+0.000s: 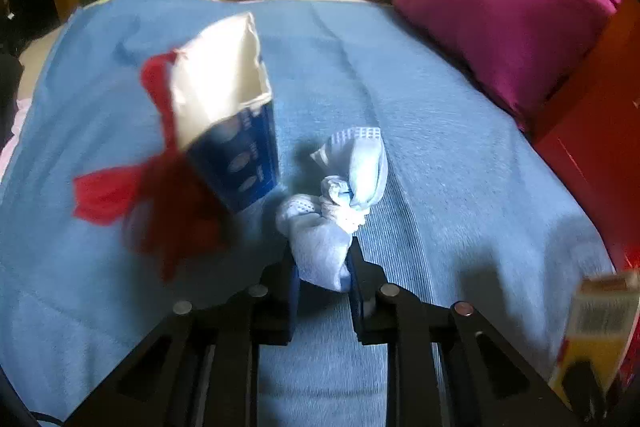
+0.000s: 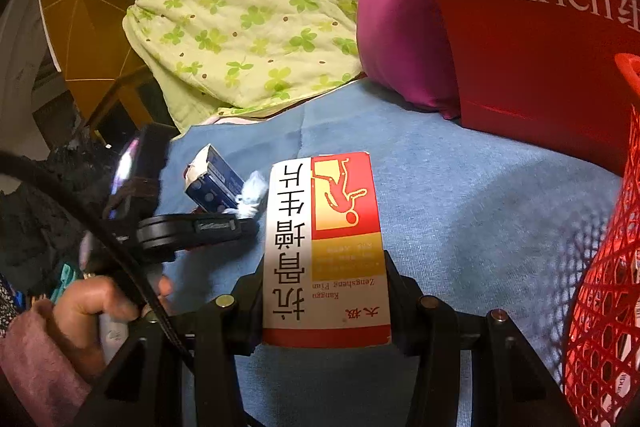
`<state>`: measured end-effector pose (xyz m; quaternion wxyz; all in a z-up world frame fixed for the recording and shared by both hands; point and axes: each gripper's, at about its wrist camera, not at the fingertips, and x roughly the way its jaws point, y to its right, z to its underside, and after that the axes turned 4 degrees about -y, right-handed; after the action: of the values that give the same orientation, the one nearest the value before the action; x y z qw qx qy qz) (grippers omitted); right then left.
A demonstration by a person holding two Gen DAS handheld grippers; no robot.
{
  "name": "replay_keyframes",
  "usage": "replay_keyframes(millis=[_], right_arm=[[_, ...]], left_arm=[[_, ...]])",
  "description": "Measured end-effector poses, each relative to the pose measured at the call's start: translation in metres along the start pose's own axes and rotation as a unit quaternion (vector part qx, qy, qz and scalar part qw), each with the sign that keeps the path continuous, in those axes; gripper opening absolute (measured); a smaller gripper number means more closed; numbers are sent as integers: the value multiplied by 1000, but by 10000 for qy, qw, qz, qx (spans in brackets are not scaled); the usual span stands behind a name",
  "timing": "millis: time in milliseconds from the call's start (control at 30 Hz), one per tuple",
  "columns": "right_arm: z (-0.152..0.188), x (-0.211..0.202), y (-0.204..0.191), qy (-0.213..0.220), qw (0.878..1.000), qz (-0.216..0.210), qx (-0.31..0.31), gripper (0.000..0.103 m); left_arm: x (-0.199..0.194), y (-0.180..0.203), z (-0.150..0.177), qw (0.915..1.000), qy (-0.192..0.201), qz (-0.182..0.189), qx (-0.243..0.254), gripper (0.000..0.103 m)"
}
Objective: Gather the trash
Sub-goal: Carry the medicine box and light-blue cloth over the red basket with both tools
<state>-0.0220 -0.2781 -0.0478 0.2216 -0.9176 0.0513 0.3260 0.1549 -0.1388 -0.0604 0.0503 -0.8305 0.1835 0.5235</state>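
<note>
A red, white and yellow medicine box (image 2: pixel 326 251) is seen upside down in the right wrist view. Its white panel carries large black Chinese characters reading 抗骨增生片. Beside them, small red Latin letters read "Kanggu Zengsheng Pian", and near the box's lower end stand two small red characters, 太极. On the red panel there is a pale line drawing of a human figure. Small print on the yellow band is too fine to read.

A red bag (image 2: pixel 532 27) behind it bears "Nilrich" in white letters, a white leaf-like logo above, and a Chinese character cut off by the frame.

A blue and white carton (image 1: pixel 240 151) shows white print, blurred and unreadable.
</note>
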Motion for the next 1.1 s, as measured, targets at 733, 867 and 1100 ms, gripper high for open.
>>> replay_keyframes(millis=[733,867,1100], right_arm=[[26,-70,-37,830,9941,-367,-594,51],[34,-105,-36,922,9933,-353,-596,51],[30,-178,-34,1366,9876,-153,-760,51]], left_arm=[[-187,36,90,9670,1870,-1524,820,21],[-211,43,101,9622,2066,-1536,887,21],[-248,68,123,9548,2411,-1425,1000,21]])
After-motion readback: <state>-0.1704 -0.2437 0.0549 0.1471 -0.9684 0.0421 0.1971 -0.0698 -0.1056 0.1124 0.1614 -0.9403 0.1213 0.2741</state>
